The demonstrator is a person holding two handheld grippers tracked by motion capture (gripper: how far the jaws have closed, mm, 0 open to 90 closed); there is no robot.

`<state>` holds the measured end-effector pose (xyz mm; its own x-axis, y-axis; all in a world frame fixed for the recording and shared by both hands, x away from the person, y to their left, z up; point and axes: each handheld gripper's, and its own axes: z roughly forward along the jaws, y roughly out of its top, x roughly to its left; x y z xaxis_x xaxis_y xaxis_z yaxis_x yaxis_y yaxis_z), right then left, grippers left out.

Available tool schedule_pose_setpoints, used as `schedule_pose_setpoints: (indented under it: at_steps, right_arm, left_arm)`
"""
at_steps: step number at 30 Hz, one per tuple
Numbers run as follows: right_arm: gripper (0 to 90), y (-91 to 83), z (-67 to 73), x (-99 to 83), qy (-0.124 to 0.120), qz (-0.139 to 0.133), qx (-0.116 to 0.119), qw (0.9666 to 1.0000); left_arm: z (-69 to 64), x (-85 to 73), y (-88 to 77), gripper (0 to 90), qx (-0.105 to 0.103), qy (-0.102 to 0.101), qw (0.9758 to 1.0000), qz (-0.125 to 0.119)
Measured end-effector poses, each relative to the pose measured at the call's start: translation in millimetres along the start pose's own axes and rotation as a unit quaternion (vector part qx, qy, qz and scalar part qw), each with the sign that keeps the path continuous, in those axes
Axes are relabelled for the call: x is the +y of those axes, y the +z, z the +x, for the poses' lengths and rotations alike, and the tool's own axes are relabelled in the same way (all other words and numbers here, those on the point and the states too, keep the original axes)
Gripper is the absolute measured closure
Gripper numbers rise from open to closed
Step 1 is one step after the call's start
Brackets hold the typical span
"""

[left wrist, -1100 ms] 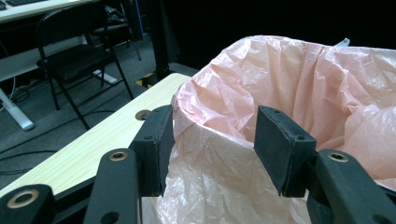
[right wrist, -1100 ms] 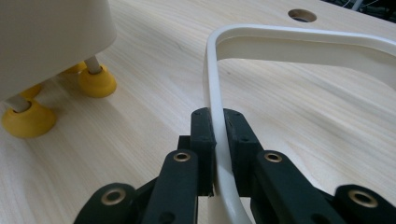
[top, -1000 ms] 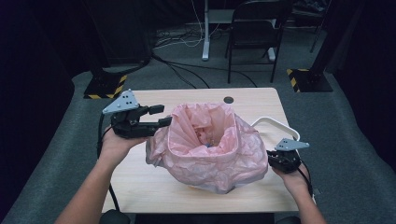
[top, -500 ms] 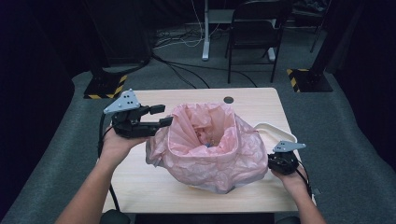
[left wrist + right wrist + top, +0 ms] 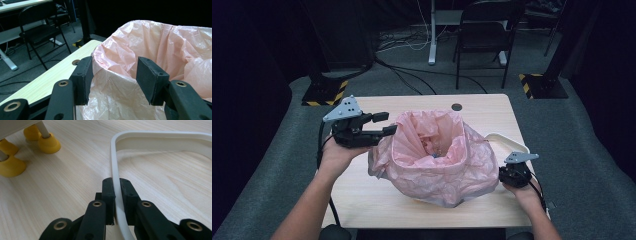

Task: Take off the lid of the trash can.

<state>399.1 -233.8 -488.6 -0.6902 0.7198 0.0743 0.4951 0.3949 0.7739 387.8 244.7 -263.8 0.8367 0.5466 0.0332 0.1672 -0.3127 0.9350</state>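
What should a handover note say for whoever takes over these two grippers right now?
Left gripper: open, jaws straddling the near rim of the pink bin liner, not pinching it.
Right gripper: shut on the white frame, which lies flat on the table.
Done: liner stands open on the table, white frame gripped.
Left: probably close the left gripper on the liner rim, then bring the white frame to the liner's mouth.

The left gripper [image 5: 382, 124] is held level with its jaws apart; the right gripper [image 5: 117, 195] is low, its jaws pressed together.
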Motion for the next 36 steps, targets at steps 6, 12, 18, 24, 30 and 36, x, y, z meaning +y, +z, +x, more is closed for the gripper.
schedule_pose_setpoints:
  at_steps: [6, 12, 18, 24, 30, 36]
  right_arm:
    - [82.7, 4.0, -3.9, -5.2, 0.003, 0.016, 0.01, 0.9998]
    - [82.4, 4.6, -4.3, -5.8, 0.005, 0.019, 0.011, 0.9997]
    - [82.7, 6.1, -4.8, -6.8, 0.004, 0.026, 0.013, 0.9996]
    - [83.2, 9.1, -4.8, -8.3, 0.0, 0.042, 0.014, 0.999]
    - [81.3, 7.6, -5.3, -9.2, 0.007, 0.036, 0.013, 0.9992]
    - [73.3, 4.4, -4.5, -7.2, 0.015, 0.026, 0.012, 0.9995]
  left_arm:
    - [0.0, -0.4, 1.2, 47.3, 0.0, 0.0, 1.0, 0.002]
    - [0.1, -0.8, 2.6, 47.2, -0.001, 0.0, 1.0, 0.004]
    - [0.2, -0.8, 3.1, 47.2, -0.002, -0.001, 1.0, 0.003]
    - [0.7, -0.3, 2.7, 47.2, -0.001, -0.002, 1.0, 0.003]
    - [0.9, 0.1, 1.7, 47.2, 0.0, -0.001, 1.0, 0.003]
    - [1.2, 0.1, 2.0, 46.9, 0.0, -0.001, 1.0, 0.004]
